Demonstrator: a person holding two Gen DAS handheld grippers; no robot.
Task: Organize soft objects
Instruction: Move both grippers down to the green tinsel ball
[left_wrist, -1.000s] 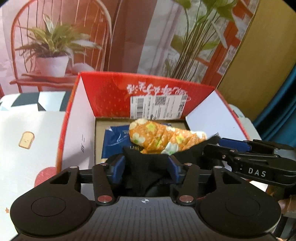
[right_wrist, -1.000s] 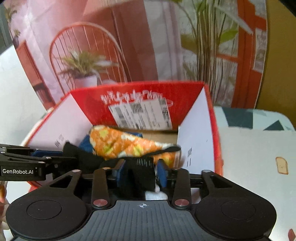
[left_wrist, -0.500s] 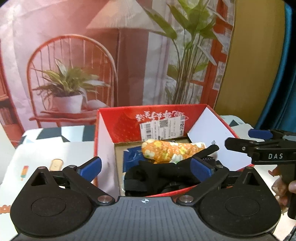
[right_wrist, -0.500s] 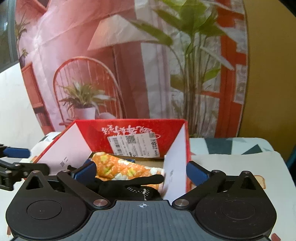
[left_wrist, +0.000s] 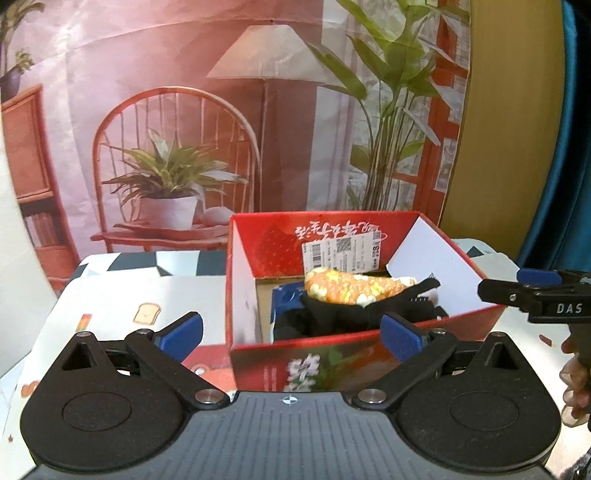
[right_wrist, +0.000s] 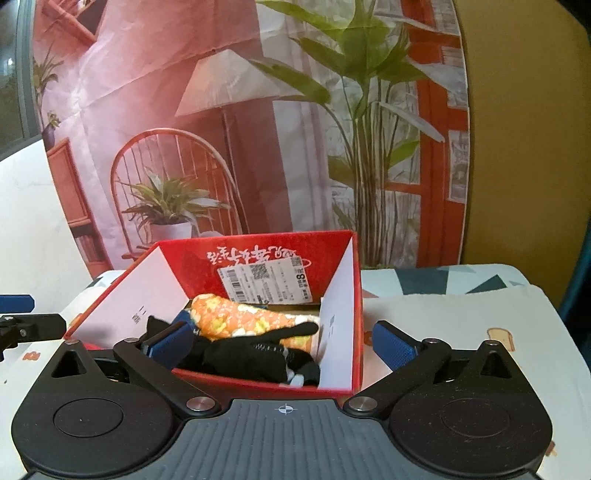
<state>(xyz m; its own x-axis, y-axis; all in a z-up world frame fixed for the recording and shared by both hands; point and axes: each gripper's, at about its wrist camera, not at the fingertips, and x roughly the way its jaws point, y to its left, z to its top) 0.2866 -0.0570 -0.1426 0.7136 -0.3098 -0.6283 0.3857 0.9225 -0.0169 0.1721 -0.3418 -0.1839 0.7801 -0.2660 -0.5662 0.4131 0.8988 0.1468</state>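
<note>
1. Left wrist view: left gripper (left_wrist: 291, 331) has its jaws spread wide, nothing between the pads, hovering in front of the red box (left_wrist: 369, 354). The right gripper (left_wrist: 532, 291) pokes in at the right edge, also empty as far as this view shows.
2. Box contents here: black garment (left_wrist: 354, 314) slumped at the front, orange floral pouch (left_wrist: 351, 288) resting on top of it toward the back, blue packet (left_wrist: 284, 295) underneath at the left.
3. Right wrist view: right gripper (right_wrist: 283, 341) is equally wide apart and holds nothing. The red box (right_wrist: 266, 382) sits just ahead on the patterned tablecloth (right_wrist: 461, 317).
4. Same stack: black garment (right_wrist: 243, 358) in front, orange floral pouch (right_wrist: 240, 319) across the middle, blue packet (right_wrist: 183, 316) barely showing.
5. Handling, my read: garment is light, limp, non-fragile and will sag. Pinch a bunched fold near the middle, not the loose end sticking up.
6. Pouch looks padded and soft; grip across its narrow width.
</note>
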